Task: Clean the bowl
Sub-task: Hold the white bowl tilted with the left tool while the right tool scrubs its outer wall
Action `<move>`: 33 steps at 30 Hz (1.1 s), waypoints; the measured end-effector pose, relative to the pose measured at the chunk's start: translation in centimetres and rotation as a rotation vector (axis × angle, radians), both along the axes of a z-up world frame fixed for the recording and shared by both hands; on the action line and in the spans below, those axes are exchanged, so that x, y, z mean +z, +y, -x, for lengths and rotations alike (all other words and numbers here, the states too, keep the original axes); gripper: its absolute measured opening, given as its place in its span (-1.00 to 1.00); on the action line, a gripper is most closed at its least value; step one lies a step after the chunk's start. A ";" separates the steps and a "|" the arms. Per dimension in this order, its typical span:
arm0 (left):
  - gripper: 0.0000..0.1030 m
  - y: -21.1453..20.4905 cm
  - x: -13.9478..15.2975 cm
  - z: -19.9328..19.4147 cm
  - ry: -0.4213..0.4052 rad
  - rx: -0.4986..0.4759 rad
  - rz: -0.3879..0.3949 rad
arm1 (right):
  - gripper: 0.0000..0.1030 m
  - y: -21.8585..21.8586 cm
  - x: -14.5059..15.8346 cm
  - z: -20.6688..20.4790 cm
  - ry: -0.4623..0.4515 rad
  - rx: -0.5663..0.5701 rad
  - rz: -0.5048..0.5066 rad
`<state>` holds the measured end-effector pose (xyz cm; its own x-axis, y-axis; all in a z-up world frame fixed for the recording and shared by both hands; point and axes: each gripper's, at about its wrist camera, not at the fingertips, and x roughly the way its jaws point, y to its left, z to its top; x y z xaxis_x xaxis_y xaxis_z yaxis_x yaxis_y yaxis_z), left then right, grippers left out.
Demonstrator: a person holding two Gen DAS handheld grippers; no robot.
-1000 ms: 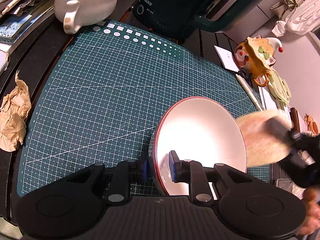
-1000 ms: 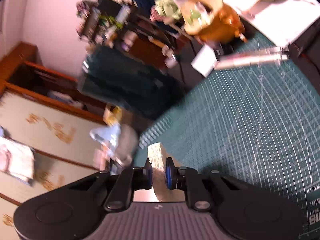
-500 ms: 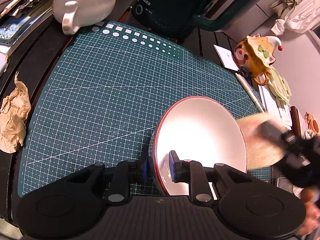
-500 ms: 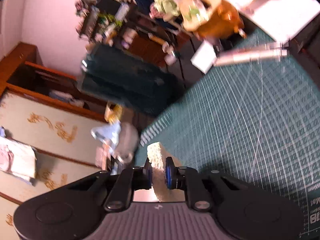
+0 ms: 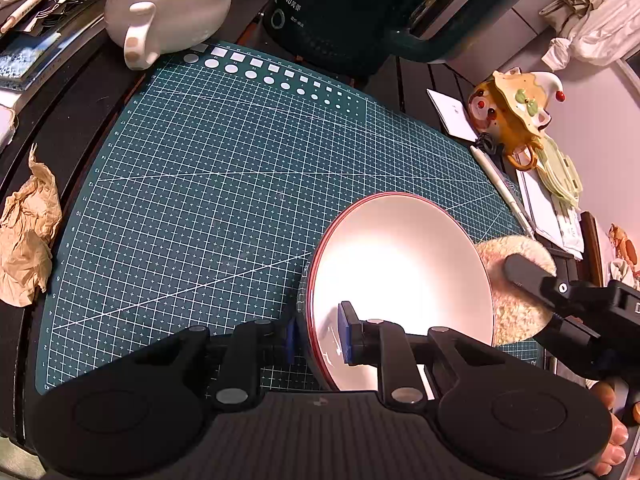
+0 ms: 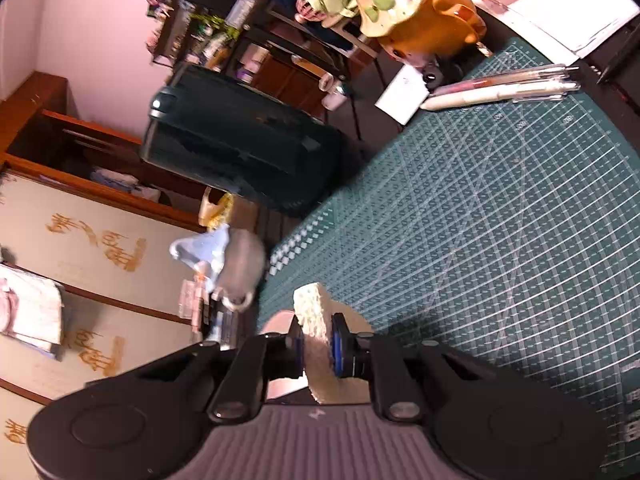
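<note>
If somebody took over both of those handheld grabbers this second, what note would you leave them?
Left gripper: shut on the rim of the white bowl, holding it tilted over the green cutting mat.
Right gripper: shut on the pale sponge.
The sponge sits just beyond the bowl's right rim, outside it; whether they touch is unclear.
Done: both things gripped.
Left: wipe the inside, then set the bowl down. No dirt is visible in the glare.

**Materials and surface finishes on the work surface**

Bowl [image 5: 400,268]: glazed ceramic, glossy white inside, thin red rim. Sponge [image 6: 316,320]: pale, coarse, porous foam. Cutting mat [image 5: 224,184]: matt dark-green plastic printed with a white grid. Left gripper [image 5: 318,338]: matt black plastic, blue pads. Crumpled paper [image 5: 26,236]: brown, creased, dull. Teapot [image 5: 168,8]: smooth glazed ceramic.
</note>
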<state>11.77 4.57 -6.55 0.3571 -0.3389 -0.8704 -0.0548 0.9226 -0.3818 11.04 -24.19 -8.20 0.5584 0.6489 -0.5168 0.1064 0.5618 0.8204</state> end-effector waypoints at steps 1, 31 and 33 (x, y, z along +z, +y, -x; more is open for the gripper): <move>-0.62 0.1 0.0 0.0 0.000 -0.001 0.000 | -0.76 -0.1 0.0 0.1 0.006 -0.006 -0.009; -0.61 0.1 -0.1 -0.2 0.005 -0.005 0.002 | -0.76 -0.7 0.4 0.3 -0.017 -0.011 -0.052; -0.61 0.1 -0.1 -0.3 0.006 -0.005 0.002 | -0.76 -0.9 0.7 0.4 -0.037 -0.015 -0.064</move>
